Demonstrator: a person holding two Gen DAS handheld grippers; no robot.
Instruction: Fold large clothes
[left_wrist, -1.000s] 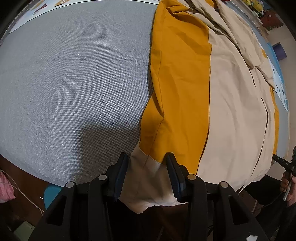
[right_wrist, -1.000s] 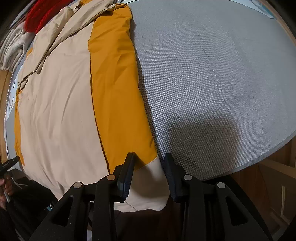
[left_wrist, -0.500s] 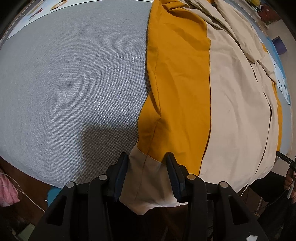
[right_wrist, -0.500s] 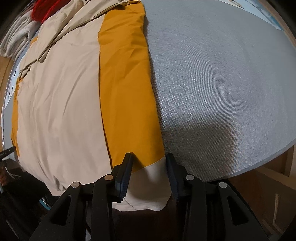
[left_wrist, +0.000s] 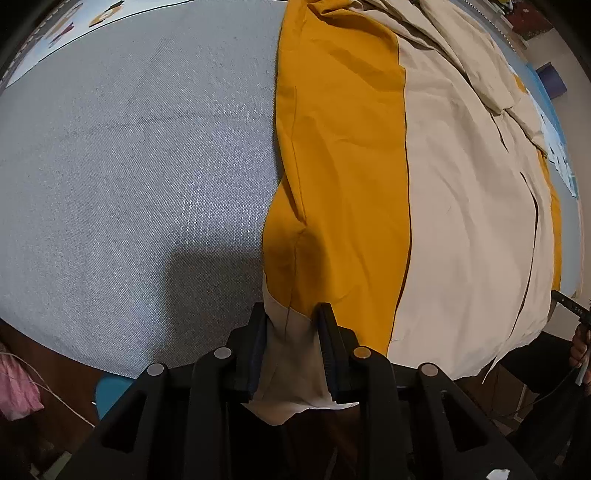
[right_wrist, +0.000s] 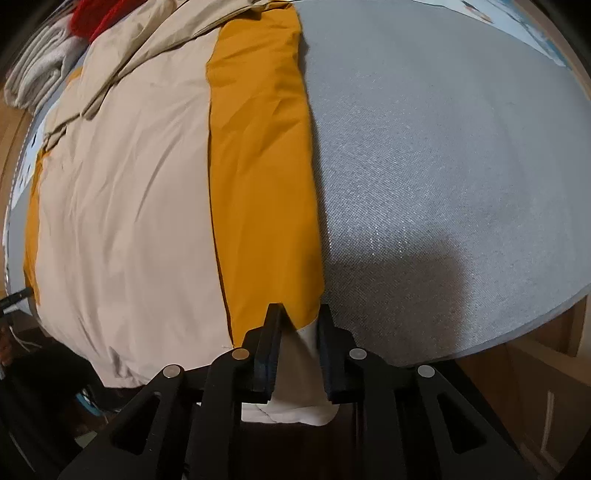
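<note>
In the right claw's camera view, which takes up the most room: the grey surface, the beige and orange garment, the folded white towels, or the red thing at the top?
1. Beige and orange garment and grey surface: look alike, too close to rank.
2. Folded white towels.
3. Red thing, partly cut off by the picture's edge, and far from the camera.

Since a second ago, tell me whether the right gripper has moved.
Yes. The right gripper has slid toward the garment's outer edge against the grey mat, its jaws closing on the beige hem corner.

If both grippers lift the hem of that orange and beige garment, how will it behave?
The garment is probably floppy: it creases and its hem droops over the table edge. It seems light, thin cloth. Between the left gripper and right gripper, which have just been closing on it, the middle would likely sag.
</note>
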